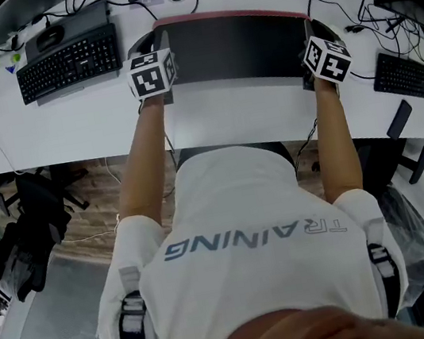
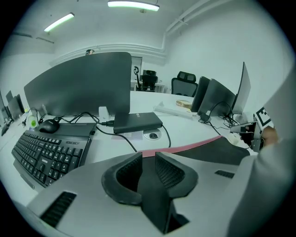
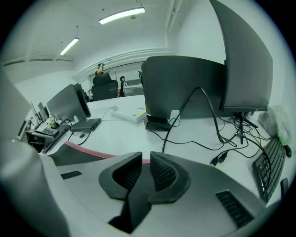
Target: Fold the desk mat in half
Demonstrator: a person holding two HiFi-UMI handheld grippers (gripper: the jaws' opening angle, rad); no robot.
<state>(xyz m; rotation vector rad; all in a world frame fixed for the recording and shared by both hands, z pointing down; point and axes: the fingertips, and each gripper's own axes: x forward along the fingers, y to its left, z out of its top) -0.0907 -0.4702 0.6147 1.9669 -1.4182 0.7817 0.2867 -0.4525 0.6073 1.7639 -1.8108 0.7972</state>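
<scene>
The desk mat [image 1: 236, 48] lies flat on the white desk [image 1: 69, 132], dark side up, with a pink strip along its far edge [image 1: 226, 15]. My left gripper [image 2: 148, 159] stands at the mat's left end, its marker cube [image 1: 152, 74] above the corner. Its jaws are a little apart with no mat pinched between them; the pink edge [image 2: 185, 147] runs just beyond them. At the mat's right end my right gripper [image 3: 146, 164] stands under its cube [image 1: 328, 58], jaws likewise slightly parted and empty, the mat [image 3: 69, 155] to its left.
A black keyboard [image 1: 69, 64] and mouse [image 1: 50, 36] lie left of the mat, a monitor [image 2: 83, 83] and a dark box [image 2: 138, 122] behind it. Cables [image 3: 203, 139] and another keyboard [image 1: 406, 76] crowd the right. An office chair [image 1: 31, 219] stands below left.
</scene>
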